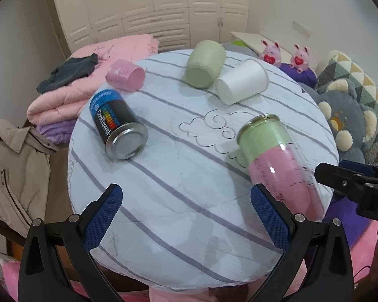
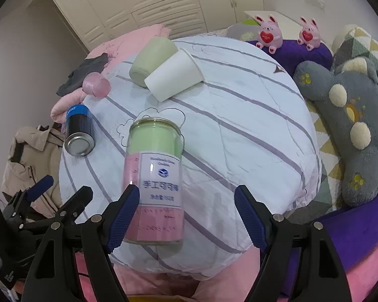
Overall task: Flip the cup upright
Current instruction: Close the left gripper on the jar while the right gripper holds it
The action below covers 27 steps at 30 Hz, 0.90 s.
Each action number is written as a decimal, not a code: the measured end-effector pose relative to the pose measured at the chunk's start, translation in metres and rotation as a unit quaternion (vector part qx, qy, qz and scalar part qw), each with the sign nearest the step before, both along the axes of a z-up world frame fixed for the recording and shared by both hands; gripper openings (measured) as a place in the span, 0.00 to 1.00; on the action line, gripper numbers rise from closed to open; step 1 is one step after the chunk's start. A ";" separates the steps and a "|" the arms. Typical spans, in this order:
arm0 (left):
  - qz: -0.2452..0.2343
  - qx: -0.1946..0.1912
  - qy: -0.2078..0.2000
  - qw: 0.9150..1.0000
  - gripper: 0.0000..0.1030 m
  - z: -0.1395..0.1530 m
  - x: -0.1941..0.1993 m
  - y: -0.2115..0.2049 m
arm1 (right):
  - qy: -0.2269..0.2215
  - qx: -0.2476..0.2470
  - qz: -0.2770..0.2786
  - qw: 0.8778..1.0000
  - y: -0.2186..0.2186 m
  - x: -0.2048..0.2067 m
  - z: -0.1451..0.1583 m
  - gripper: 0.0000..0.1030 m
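— Grippers? — Left gripper [image 1: 186,216] and right gripper [image 2: 187,216] both spread, holding nothing.
— Cups? — White cup [image 1: 242,84] lies sideways touching green cup [image 1: 205,64] near the bench's [image 1: 163,201] far edge.

Glossy clear jar [image 2: 153,181]; shiny metal can [image 1: 119,124]; matt white cup [image 1: 242,81]; quilted cloth cover [image 1: 189,188].
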<state>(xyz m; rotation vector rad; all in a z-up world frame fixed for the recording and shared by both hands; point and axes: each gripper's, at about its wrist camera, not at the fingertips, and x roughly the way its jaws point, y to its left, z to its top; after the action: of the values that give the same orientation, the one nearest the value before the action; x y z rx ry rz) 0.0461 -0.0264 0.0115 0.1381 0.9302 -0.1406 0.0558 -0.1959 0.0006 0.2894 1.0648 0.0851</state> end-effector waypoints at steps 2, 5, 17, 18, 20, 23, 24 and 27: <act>-0.001 0.009 -0.004 1.000 1.00 0.005 -0.001 -0.007 | -0.002 0.008 -0.008 1.000 -0.008 -0.003 -0.002 0.77; -0.006 0.006 -0.007 1.000 1.00 0.012 0.001 -0.018 | -0.002 0.021 -0.014 1.000 -0.019 -0.008 -0.006 0.76; -0.017 -0.011 0.036 0.999 1.00 0.010 0.024 -0.071 | -0.011 0.032 0.028 0.999 -0.038 -0.023 -0.014 0.44; -0.013 -0.013 0.041 0.999 1.00 0.009 0.028 -0.075 | -0.012 0.030 0.035 0.999 -0.037 -0.025 -0.014 0.43; -0.001 -0.017 0.051 0.999 1.00 0.005 0.035 -0.079 | -0.013 0.031 0.050 0.998 -0.036 -0.026 -0.015 0.40; 0.013 -0.024 0.073 0.997 1.00 -0.001 0.047 -0.083 | -0.014 0.042 0.064 0.997 -0.038 -0.025 -0.015 0.40; 0.019 -0.027 0.080 0.996 1.00 -0.003 0.051 -0.084 | -0.012 0.042 0.066 0.997 -0.038 -0.024 -0.015 0.40; 0.030 -0.029 0.097 0.994 1.00 -0.009 0.060 -0.086 | -0.011 0.053 0.080 0.995 -0.037 -0.022 -0.016 0.40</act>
<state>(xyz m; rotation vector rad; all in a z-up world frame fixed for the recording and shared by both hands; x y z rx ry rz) 0.1057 -0.1129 0.0024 0.0430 1.1211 -0.1268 0.0342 -0.2332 -0.0149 0.2975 1.0617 0.2877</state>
